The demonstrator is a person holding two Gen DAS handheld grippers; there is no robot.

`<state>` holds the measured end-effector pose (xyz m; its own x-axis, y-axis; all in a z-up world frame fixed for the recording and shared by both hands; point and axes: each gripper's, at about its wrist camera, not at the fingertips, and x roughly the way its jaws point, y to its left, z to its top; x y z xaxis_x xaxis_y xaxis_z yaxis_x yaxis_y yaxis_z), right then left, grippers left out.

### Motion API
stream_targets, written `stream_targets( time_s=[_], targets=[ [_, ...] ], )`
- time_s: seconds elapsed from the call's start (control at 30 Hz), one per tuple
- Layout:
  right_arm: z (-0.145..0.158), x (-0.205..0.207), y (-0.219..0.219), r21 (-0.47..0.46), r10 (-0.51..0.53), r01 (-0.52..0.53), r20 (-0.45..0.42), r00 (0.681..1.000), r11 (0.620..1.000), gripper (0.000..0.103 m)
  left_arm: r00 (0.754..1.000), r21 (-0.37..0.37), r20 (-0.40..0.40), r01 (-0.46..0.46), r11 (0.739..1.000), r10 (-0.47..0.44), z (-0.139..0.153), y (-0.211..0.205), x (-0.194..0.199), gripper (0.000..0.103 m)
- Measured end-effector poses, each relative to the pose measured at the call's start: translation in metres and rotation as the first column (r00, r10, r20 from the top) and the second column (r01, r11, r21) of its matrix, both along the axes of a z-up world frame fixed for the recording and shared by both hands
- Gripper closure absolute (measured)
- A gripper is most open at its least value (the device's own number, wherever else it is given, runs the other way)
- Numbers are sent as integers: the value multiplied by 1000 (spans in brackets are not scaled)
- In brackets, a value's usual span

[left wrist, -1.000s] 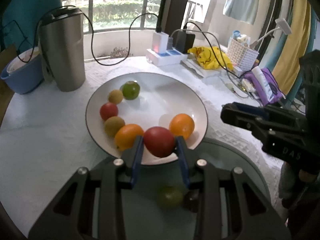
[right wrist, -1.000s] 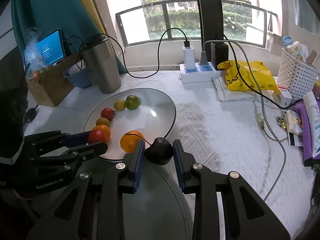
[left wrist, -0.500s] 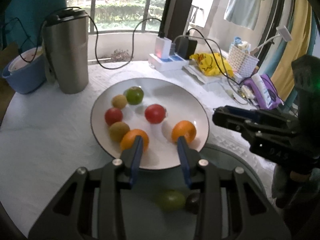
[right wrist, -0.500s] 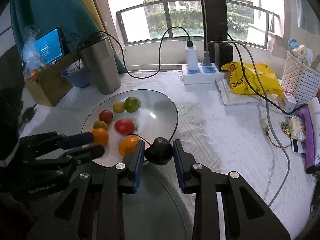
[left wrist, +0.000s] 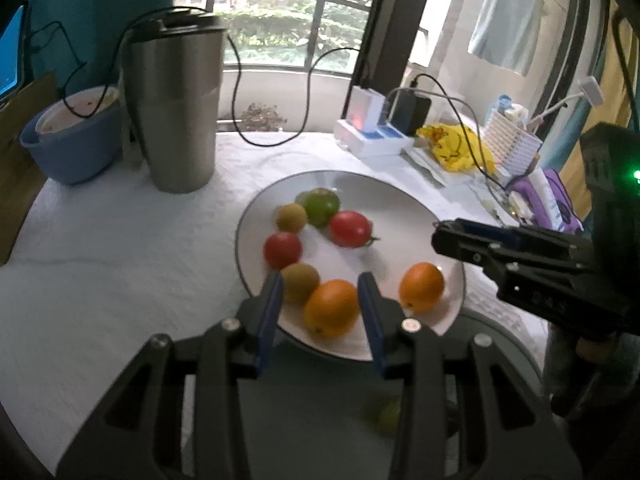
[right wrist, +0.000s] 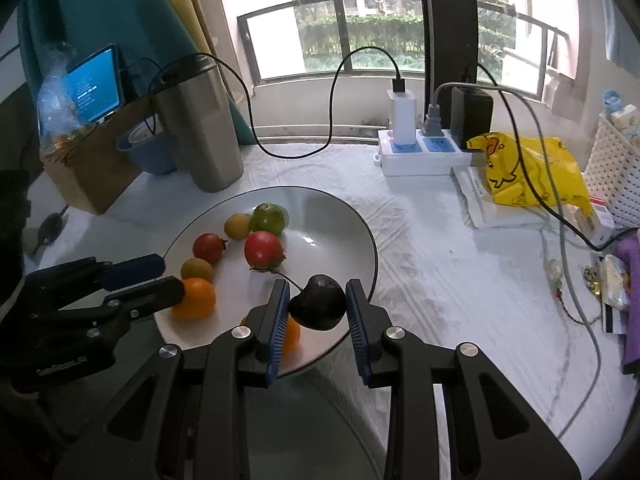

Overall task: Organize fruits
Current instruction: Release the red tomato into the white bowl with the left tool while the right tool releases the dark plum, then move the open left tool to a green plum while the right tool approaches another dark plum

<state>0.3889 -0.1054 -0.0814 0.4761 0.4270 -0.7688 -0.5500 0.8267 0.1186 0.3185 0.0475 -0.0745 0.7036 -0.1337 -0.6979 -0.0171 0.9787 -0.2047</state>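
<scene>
On the left, the left hand-held gripper [left wrist: 320,300] has let go of the red fruit [left wrist: 350,229] it held a second ago and has drawn back toward the near rim of the plate [left wrist: 400,184]; its jaws now stand wide apart with nothing between them, framing only an orange [left wrist: 331,308] that lies on the plate. The freed red fruit has rolled away from the rim and now rests deeper in the plate, just beside the green fruit [left wrist: 320,206], so one more piece counts as placed. It looks smooth, round and glossy, with a small stalk sticking out to one side. Further right, the right hand-held gripper [right wrist: 318,305] has not changed: it is still clamped on a dark cherry [right wrist: 318,302] over the plate's near edge, the thin stem [right wrist: 276,272] arching up and to the left. The cherry is nearly black, shiny and heart-shaped. By my judgement, it is the next piece to go onto the plate.
</scene>
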Motion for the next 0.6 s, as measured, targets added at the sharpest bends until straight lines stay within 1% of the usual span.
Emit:
stream_targets(
  time_s=[0.23,0.47,0.5,0.53,0.57,0.6],
  targets=[
    [-11,19,18,-7,-1,1,-5,1000,1000,72,999,-20,-3,-48,999,48,-6,20,8,62],
    [-18,26,26,-35,-11,10,-11,1000,999,72,999,-41,-4,-52,998,52,-8,25,10,62],
    [-18,26,26,-38,-13,13,-11,1000,999,70,999,-40,-3,-51,998,50,-7,25,10,61],
    [-18,27,25,-37,-18,17,-13,1000,999,64,999,-39,-2,-49,998,49,-7,24,10,61],
    [-18,27,24,-32,-18,17,-19,1000,999,60,999,-40,-2,-47,998,47,-7,24,9,61],
    [-17,26,24,-29,-16,15,-23,1000,999,60,999,-39,-2,-46,998,45,-7,24,8,61]
  ],
)
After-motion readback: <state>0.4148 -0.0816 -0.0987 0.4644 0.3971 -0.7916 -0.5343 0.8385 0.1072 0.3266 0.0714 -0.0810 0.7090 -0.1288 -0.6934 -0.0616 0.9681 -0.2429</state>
